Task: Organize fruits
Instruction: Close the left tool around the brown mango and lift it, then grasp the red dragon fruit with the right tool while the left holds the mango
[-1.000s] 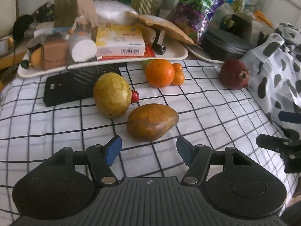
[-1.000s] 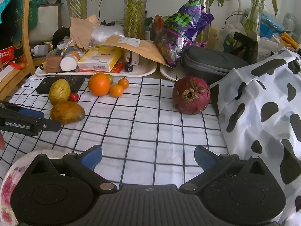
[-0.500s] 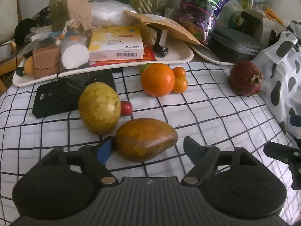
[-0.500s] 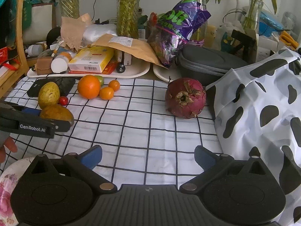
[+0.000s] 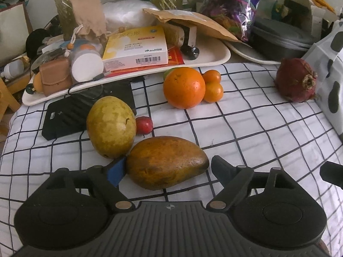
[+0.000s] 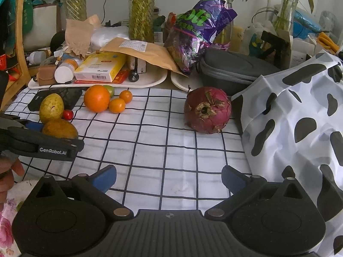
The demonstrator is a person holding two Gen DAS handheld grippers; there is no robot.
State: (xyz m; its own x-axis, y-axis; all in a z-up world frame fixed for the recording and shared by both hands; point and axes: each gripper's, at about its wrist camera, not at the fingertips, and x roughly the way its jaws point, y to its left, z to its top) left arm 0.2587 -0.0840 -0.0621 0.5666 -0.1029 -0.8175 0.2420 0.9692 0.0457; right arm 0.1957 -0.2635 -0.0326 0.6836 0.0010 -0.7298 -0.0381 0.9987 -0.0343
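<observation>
A brown-orange mango (image 5: 167, 161) lies on the checked cloth between the open fingers of my left gripper (image 5: 169, 168); the left pad touches it, the right finger stands apart. Behind it are a yellow-green mango (image 5: 111, 126), a small red fruit (image 5: 144, 125), a big orange (image 5: 184, 87) and two small oranges (image 5: 212, 85). A dark red dragon fruit (image 6: 206, 109) lies ahead of my right gripper (image 6: 169, 178), which is open and empty over the cloth. The left gripper shows in the right wrist view (image 6: 38, 143) around the brown mango (image 6: 60, 128).
A white tray (image 5: 216, 61) of boxes and bottles and a black power bank (image 5: 64, 115) sit behind the fruit. A cow-print cloth (image 6: 300, 124) rises at the right. A flowered plate (image 6: 8, 214) shows at the lower left. Bags, a grey case and vases crowd the back.
My left gripper has moved forward and opened wider, so the brown mango now lies between its fingers. My right gripper has moved closer to the dragon fruit.
</observation>
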